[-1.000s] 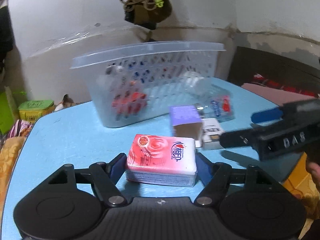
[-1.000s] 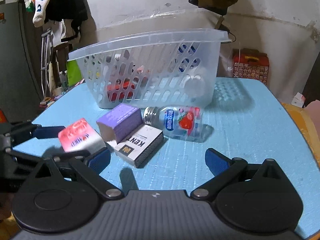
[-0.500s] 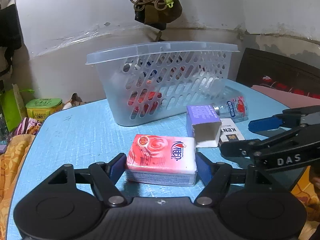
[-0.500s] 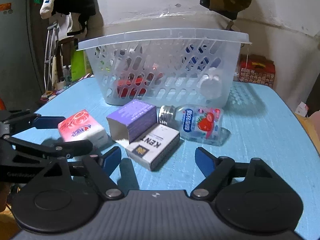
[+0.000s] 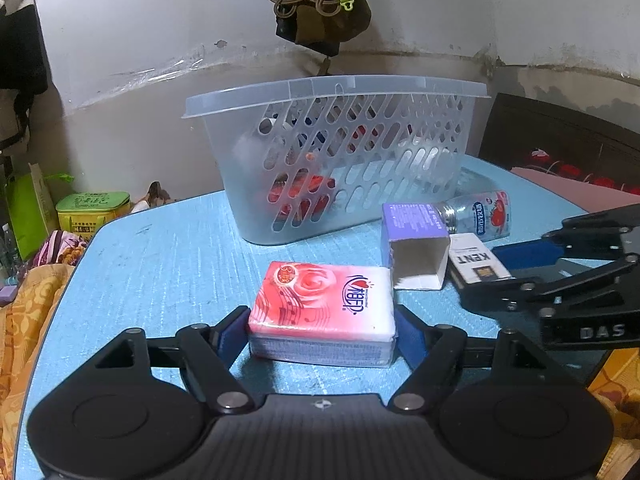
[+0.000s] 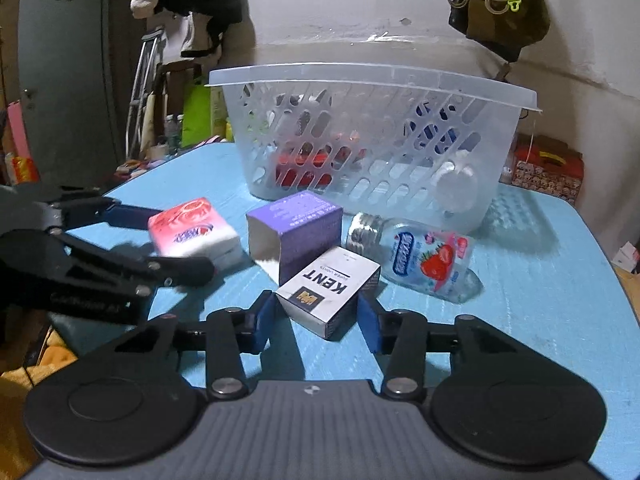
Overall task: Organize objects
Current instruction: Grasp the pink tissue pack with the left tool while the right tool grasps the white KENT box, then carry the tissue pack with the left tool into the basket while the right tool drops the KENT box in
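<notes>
My left gripper is shut on a pink tissue pack, which rests on the blue table; the pack also shows in the right wrist view. My right gripper has its jaws around a white KENT box, pads close to or touching its sides. The KENT box also shows in the left wrist view. A purple box and a lying strawberry bottle are just behind it. A clear slotted basket with several items inside stands at the back.
The table's left edge drops to an orange cloth and a green tin. A patterned red box sits beyond the table at the right. A bag hangs on the wall above the basket.
My right gripper moved forward and narrowed its jaws around the KENT box. My left gripper kept its hold on the tissue pack while its view shifted so that the basket appears farther right.
</notes>
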### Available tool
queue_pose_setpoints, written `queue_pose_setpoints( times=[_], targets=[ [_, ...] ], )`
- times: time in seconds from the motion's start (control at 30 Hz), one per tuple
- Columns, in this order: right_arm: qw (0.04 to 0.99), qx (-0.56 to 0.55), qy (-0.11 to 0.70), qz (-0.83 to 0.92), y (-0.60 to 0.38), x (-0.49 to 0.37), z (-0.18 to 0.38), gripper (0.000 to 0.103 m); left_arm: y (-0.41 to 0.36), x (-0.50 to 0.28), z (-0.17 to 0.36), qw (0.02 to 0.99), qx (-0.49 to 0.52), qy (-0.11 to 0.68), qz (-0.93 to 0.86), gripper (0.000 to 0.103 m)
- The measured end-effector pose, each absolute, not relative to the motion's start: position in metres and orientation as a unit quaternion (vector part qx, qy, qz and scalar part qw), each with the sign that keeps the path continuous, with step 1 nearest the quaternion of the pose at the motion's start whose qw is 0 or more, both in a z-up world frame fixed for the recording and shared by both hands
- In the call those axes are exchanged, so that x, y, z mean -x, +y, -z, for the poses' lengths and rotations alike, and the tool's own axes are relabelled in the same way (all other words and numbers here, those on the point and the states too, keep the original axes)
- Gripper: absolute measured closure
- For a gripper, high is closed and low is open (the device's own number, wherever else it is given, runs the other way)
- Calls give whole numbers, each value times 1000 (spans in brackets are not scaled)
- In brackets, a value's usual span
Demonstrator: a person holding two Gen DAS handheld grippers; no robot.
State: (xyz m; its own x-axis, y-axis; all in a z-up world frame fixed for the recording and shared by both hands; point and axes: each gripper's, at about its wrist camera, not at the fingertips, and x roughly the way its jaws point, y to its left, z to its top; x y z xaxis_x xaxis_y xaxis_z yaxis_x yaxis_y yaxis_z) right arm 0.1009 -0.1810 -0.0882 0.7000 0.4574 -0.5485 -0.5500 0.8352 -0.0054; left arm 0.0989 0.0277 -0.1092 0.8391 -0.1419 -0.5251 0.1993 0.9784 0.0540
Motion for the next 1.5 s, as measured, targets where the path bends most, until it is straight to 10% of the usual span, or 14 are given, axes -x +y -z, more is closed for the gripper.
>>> queue_pose_setpoints(
  times=[1.5],
  targets=[
    [945, 43, 181, -267, -222, -95, 29, 56, 32, -80, 64, 978, -25, 188, 82, 27]
  ],
)
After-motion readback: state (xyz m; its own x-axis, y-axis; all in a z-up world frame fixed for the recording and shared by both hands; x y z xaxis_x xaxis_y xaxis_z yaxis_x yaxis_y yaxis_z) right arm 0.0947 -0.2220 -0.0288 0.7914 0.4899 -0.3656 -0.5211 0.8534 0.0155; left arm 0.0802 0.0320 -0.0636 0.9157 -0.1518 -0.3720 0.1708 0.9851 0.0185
